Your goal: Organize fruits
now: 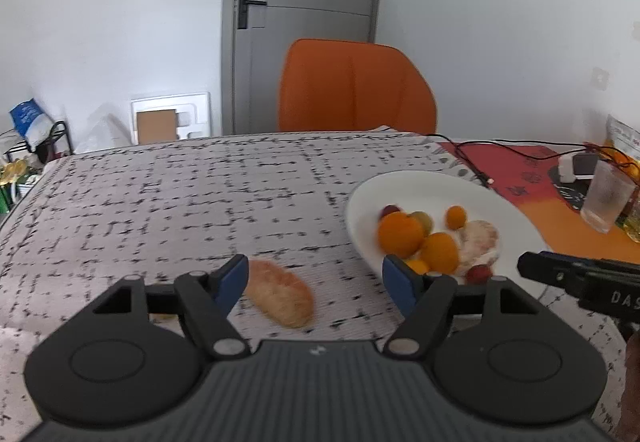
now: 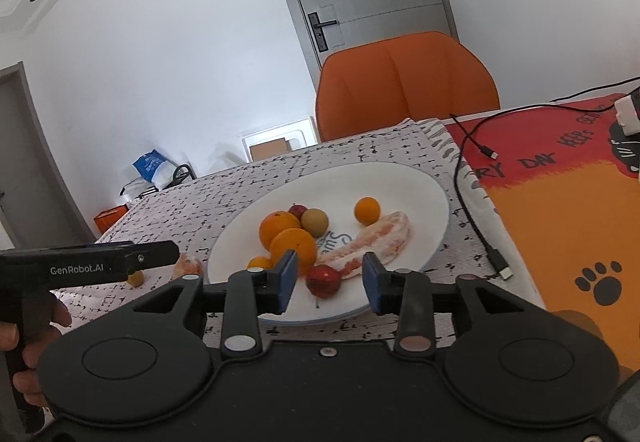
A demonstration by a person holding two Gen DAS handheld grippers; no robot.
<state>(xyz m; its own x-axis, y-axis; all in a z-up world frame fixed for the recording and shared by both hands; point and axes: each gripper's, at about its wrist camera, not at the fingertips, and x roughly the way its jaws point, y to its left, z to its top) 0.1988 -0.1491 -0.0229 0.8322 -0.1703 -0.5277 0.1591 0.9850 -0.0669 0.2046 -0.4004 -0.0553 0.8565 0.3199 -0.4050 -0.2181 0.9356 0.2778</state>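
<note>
Patterned worktop (image 1: 168, 193), white plate (image 1: 432, 185) at 2 o'clock holding most fruit. Loose pomelo segment (image 1: 280, 298) between left gripper (image 1: 316, 282) fingers, spread wide, empty. Right gripper (image 2: 330, 282) likewise open over red fruit (image 2: 323, 280). Risk: soft segment squashing; round fruit rolling off plate.

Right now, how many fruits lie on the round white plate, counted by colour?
Orange round fruits: 4
Red round fruits: 2
Brownish-green round fruit: 1
Pink peeled citrus segment: 1
Total on the round white plate: 8
</note>
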